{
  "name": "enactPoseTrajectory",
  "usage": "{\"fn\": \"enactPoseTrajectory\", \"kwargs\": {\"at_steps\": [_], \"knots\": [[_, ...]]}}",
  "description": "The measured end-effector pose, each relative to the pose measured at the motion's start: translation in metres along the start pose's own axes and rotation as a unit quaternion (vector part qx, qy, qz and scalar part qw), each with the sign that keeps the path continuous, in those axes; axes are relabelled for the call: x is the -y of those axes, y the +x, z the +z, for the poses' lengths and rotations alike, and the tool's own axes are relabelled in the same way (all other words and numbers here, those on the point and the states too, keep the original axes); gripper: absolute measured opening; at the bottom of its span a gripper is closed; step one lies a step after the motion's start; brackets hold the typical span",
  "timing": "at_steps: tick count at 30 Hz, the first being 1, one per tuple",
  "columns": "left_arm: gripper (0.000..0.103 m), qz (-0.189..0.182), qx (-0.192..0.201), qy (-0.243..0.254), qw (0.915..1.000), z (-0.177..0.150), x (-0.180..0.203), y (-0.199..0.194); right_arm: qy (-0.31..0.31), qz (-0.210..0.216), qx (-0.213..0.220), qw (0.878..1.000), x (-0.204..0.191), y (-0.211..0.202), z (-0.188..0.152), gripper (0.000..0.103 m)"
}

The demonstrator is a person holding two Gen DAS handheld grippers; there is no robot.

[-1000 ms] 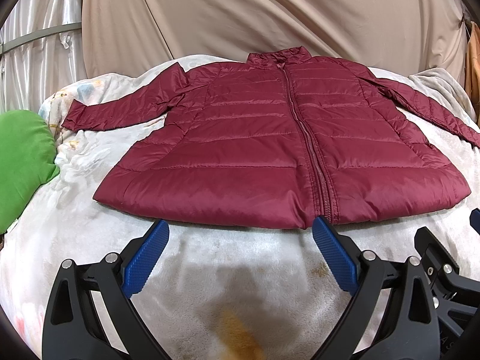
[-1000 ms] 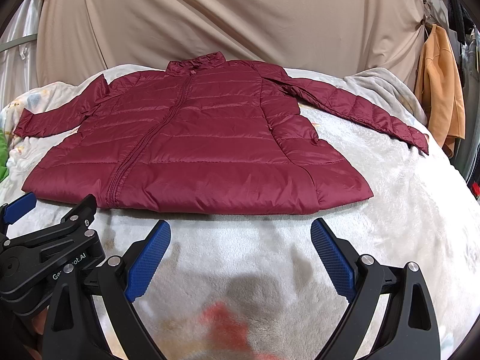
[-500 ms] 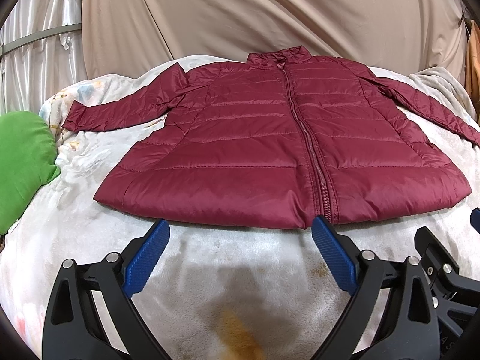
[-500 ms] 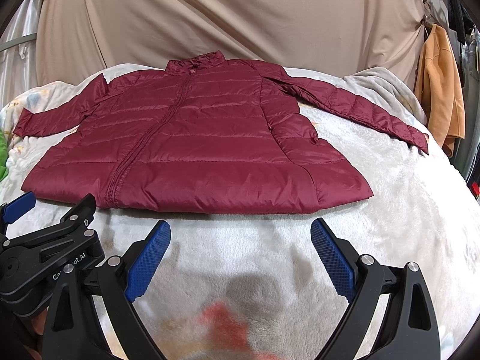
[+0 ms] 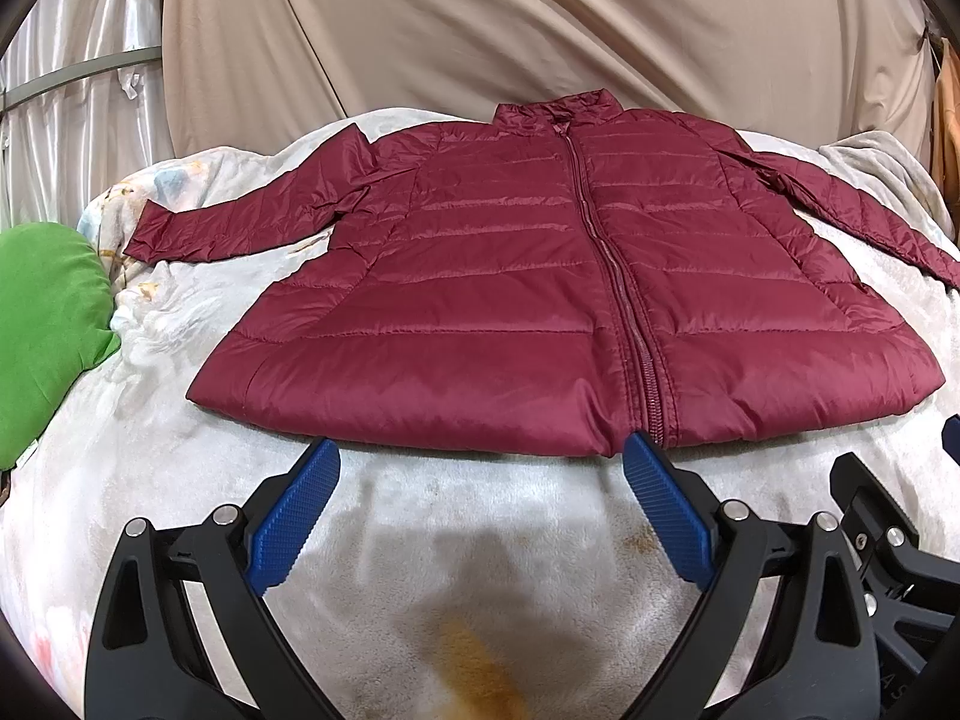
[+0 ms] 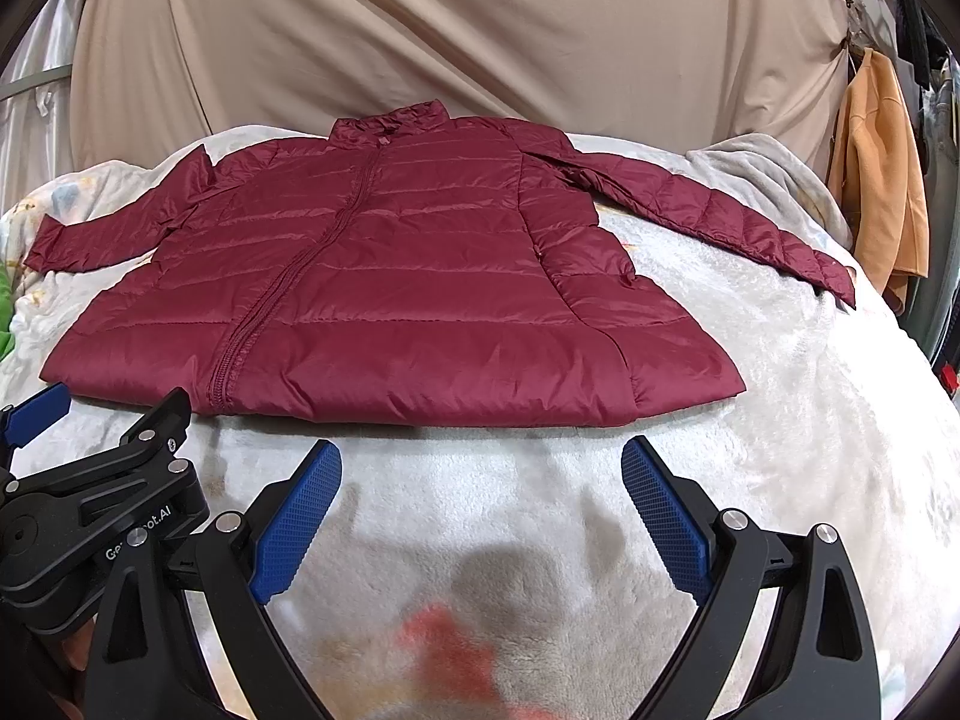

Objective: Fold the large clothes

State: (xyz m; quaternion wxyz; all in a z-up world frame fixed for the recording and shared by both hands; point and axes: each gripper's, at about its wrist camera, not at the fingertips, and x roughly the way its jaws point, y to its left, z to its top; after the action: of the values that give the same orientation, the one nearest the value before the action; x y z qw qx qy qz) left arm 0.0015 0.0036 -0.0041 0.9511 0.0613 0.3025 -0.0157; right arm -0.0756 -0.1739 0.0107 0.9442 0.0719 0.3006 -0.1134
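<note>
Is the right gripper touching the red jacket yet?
Apart. In the right wrist view, a strip of pale blanket shows between the open right gripper and the hem of the red jacket.

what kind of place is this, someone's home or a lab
Probably a home, likely a bedroom: the maroon puffer jacket lies spread on a plush blanket over what looks like a bed, an orange garment hangs at the side, and a beige sheet drapes behind.

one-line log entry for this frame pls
stage: pre-grasp | jacket: flat, zipped, unfolded | left gripper: open | right gripper: open | contact: none
</note>
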Motion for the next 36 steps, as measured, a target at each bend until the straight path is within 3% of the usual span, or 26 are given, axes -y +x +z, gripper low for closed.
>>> {"fn": "enactPoseTrajectory", "kwargs": {"at_steps": [16,21,24,30,33,36], "knots": [[0.093,-0.001,-0.001,0.001,1.0,0.0,0.0,0.0,0.002,0.002,-0.003,1.0,0.0,0.0,0.0,0.093],[0.094,-0.036,-0.006,-0.015,0.9992,0.003,-0.016,-0.003,0.023,0.046,-0.03,0.998,0.019,0.004,0.005,0.093],[0.094,-0.05,0.007,-0.033,0.9982,0.016,-0.039,-0.011,0.049,0.036,-0.027,0.998,0.058,-0.001,0.026,0.093],[0.095,-0.063,0.013,-0.069,0.9956,0.052,-0.089,-0.004,0.145,-0.037,-0.021,0.989,0.204,0.023,0.073,0.093],[0.094,-0.057,0.005,-0.073,0.9957,0.071,-0.108,0.015,0.225,-0.06,-0.035,0.972,0.285,0.054,0.083,0.093],[0.094,-0.059,-0.012,-0.071,0.9957,0.087,-0.118,0.037,0.309,-0.075,-0.045,0.947,0.358,0.091,0.087,0.093]]}}
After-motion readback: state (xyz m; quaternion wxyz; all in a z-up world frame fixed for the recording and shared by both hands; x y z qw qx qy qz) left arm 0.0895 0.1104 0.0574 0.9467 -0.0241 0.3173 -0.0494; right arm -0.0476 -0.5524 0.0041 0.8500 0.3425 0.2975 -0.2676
